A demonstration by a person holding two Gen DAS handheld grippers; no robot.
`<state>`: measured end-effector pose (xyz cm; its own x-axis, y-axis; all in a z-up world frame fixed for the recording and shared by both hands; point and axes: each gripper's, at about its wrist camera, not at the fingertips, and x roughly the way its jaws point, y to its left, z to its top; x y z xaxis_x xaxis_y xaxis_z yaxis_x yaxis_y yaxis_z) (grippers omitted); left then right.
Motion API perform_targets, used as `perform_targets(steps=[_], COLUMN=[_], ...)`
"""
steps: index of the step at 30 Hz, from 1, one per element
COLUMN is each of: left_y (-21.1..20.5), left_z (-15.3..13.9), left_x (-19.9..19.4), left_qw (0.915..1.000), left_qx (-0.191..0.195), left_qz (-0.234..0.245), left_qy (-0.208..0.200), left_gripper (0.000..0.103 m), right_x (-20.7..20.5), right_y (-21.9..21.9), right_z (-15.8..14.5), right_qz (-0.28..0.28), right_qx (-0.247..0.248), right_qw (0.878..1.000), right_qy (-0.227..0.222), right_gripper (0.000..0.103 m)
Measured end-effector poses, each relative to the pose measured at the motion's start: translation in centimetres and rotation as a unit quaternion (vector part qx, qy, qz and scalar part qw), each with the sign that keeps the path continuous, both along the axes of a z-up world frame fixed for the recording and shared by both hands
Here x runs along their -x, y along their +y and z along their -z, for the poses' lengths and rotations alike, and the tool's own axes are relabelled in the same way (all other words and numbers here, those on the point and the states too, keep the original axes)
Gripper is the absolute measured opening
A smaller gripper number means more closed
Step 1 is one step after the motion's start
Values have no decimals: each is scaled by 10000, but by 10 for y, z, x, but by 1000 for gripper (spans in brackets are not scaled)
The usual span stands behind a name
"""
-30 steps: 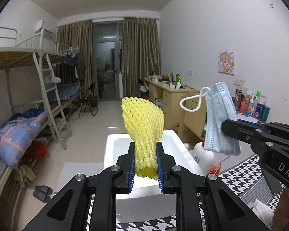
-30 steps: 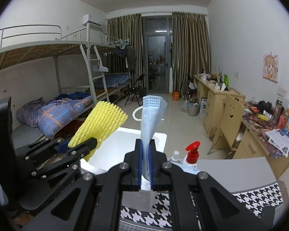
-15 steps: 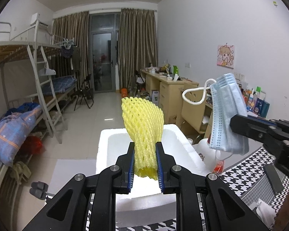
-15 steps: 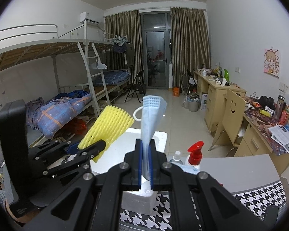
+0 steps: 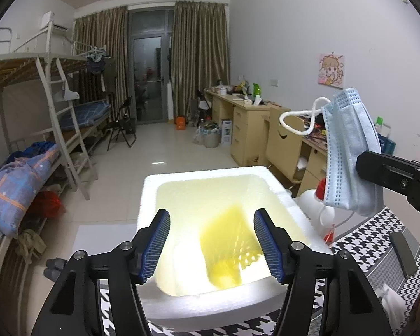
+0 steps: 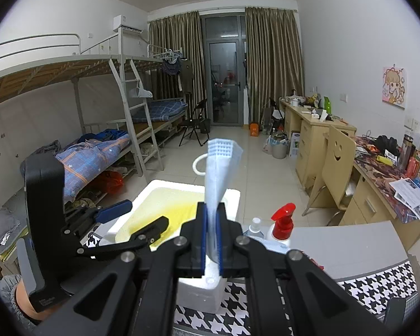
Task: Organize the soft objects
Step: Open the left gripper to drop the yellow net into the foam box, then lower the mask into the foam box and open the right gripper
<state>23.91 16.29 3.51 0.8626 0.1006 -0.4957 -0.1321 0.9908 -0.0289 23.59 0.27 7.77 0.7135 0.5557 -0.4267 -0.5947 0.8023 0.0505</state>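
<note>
White foam box [image 5: 154, 193] on the checked cloth [image 5: 378, 232]; a yellow foam net [image 5: 226, 249], blurred, lies inside it, free of any grip; left gripper [image 5: 212, 247] above the box, jaws just opened, nothing between them; right gripper [image 6: 212, 242] clenched on a blue face mask [image 6: 219, 168] standing upright, just beside the box.

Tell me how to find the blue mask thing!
Find the white foam box on the checkered cloth. Just right of it, above a red-capped bottle, the right gripper pinches the face mask. It is the only pale blue pleated thing, with a white ear loop.
</note>
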Motion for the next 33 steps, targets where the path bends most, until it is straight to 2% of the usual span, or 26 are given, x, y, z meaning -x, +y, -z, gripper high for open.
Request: perform_targets(steps=[1,4,10,33], left_y=[1,7,19,49], left_z=[0,-3,-9,-4], left_x=[2,12,30,82], left_qw=[10000,9996,9981,9942], left_qx=[1,-17,101,14], left_qz=[-32,-237,-498,-1023], left_qy=[-18,-169,-337,-337], left_gripper=[71,93,101,102], right_x=[-1,-2,-3,-5], right_y=[1,5,12,55], right_z=[1,1,1,14], right_qz=[-12,-34,-125,-498], right_qx=[0,34,49,276], right_qw=[10000,10000,9999,9981], right_qy=[27,41,74,219], right_gripper=[9,9,9,9])
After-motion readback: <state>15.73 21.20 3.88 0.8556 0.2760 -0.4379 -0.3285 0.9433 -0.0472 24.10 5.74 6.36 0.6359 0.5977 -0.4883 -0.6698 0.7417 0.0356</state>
